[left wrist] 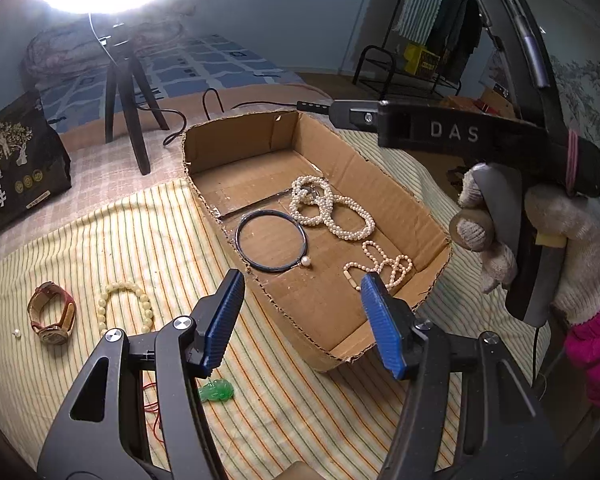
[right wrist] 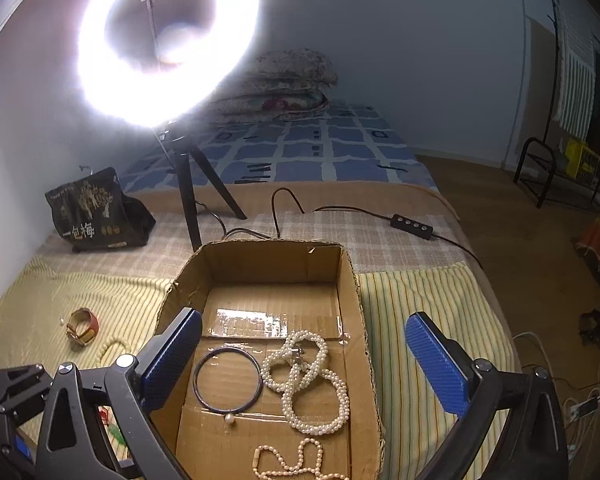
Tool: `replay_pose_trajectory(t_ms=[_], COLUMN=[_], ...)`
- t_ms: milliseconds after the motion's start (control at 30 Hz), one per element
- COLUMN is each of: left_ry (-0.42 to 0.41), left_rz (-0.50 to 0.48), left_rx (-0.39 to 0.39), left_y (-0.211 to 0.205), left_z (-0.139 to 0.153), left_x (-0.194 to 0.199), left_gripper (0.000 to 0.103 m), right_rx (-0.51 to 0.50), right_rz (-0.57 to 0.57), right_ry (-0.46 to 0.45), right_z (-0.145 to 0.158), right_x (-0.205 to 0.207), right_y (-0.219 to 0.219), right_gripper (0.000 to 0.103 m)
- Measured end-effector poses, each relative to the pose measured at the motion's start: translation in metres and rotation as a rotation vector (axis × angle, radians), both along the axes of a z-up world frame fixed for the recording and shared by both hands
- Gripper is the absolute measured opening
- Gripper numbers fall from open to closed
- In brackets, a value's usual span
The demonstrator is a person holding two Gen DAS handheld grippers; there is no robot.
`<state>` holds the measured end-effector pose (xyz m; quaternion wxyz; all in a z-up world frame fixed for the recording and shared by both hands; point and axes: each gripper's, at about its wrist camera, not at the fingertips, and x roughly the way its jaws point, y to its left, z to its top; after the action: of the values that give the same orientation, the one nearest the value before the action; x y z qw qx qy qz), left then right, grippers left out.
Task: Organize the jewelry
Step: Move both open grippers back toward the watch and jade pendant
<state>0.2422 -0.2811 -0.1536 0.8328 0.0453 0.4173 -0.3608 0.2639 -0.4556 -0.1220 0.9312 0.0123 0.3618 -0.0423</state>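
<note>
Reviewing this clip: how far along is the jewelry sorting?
Done: the cardboard box holds a dark bangle, pearl bracelets and a pearl strand. In hand: nothing; left tongs and right tongs are open and empty. Left: watch, bead bracelet, green pendant.

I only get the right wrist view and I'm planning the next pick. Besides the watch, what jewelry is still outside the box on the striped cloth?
Observer: A cream bead bracelet lies flat just right of the watch, apart from it.
Operator: Anything else?
Observer: A green pendant on red cord lies by the box's near corner, partly behind the left gripper.
Operator: Is that gripper free?
Observer: Yes, its jaws are open with nothing between them.
</note>
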Motion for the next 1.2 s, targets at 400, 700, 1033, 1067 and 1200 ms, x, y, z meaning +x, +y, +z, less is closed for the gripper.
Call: replay_pose_trajectory(t_ms=[400,700,1033,1067,1200], left_ry=[-0.004,-0.039,-0.012,-0.004,0.011], left_rz=[0.051,0.161,0.342,0.352,0.361], left_rx=[-0.03,0.008,0.039,0.036,0.042], left_y=[0.034,0.106,0.189,0.194,0.2], left_z=[0.008,0.004,-0.018,-0.021,-0.031], left_x=[0.002,0.006,0.029,0.031,0.034], left_gripper=[0.062,0.062,0.062,0.062,0.062], right_rx=[0.069,0.115,0.163,0.171,0.158], right_rz=[0.014,0.1,0.298,0.328,0.43], right_ry=[-0.032,-0.027,0.06,0.077,0.139], right_z=[0.012,0.009,-0.022,-0.027,-0.046], right_x=[-0.03,-0.078,-0.113,-0.114,-0.112], right_y=[0.009,0.04,0.116,0.126,0.16], right_gripper=[0.103,0.103,0.091,0.09,0.08])
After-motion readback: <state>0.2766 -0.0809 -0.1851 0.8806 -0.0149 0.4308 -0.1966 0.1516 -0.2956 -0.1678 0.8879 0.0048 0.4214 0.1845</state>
